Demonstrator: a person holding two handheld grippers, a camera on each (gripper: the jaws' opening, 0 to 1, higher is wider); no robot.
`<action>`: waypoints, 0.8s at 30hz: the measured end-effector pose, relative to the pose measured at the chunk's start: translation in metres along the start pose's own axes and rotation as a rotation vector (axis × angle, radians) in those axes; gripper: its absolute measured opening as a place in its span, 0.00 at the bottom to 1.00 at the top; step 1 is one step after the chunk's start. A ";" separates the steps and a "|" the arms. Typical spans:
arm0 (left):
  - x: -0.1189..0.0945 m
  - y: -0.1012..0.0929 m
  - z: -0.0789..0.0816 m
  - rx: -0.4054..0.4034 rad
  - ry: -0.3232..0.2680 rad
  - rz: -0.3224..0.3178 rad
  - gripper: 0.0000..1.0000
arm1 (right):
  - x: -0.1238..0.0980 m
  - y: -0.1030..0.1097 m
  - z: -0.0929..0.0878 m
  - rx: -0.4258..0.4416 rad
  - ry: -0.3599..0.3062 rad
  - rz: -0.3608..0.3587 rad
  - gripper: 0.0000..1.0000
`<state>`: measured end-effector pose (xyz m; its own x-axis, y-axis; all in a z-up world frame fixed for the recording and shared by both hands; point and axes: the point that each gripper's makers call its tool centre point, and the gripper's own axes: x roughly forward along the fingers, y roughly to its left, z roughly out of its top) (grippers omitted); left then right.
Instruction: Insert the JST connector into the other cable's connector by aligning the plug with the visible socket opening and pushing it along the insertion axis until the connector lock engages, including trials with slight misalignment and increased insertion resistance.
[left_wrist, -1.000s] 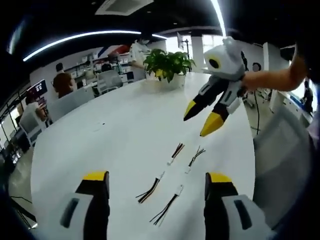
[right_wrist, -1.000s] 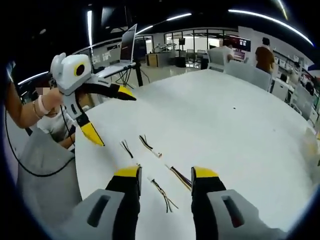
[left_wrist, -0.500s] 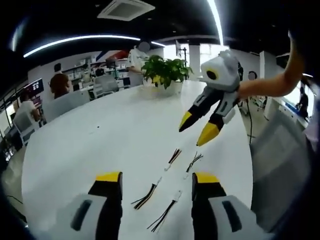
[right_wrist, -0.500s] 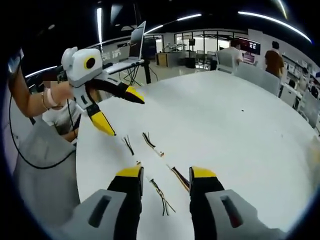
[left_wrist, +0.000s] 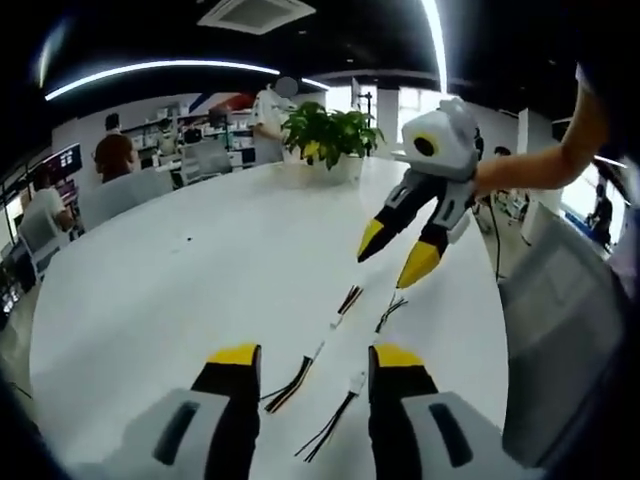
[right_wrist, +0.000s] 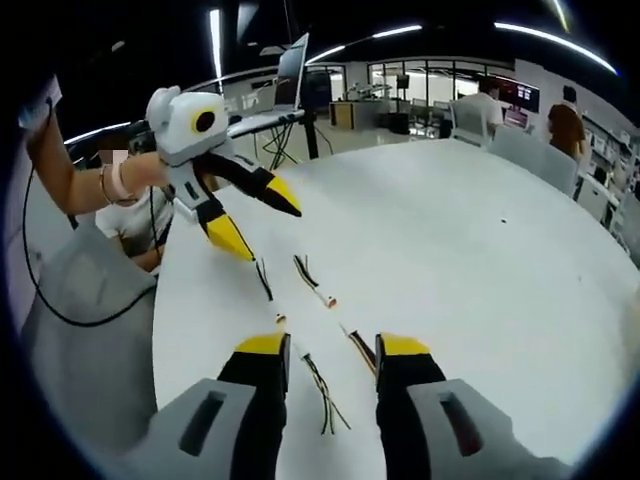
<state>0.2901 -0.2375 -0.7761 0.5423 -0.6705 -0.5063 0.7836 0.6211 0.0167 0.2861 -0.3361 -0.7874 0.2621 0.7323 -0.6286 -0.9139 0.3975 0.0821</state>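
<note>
Both claws have come lower over the white table (left_wrist: 150, 290) and their jaws have closed in a bit, yet they are apart and hold nothing. The left gripper (left_wrist: 308, 360) hangs over the near cables (left_wrist: 300, 375). The right gripper (right_wrist: 330, 350) hangs over two cables (right_wrist: 325, 395) too. The little white plugs (left_wrist: 356, 382) lie loose, so picking up comes next, it seems

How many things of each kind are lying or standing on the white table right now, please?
Wired cable pieces: 4
Potted plants: 1
Total: 5
</note>
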 end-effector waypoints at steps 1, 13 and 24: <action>0.001 0.001 -0.002 0.013 0.007 0.003 0.37 | 0.001 0.000 -0.001 -0.006 0.001 0.003 0.31; 0.013 -0.009 -0.004 0.037 -0.037 -0.100 0.28 | 0.017 0.004 0.003 -0.046 -0.047 0.068 0.28; 0.017 -0.009 -0.007 -0.008 -0.066 -0.119 0.35 | 0.022 0.008 -0.002 -0.043 -0.085 0.134 0.31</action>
<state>0.2903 -0.2515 -0.7913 0.4647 -0.7648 -0.4462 0.8413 0.5386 -0.0470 0.2843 -0.3178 -0.8017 0.1603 0.8222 -0.5462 -0.9545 0.2700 0.1263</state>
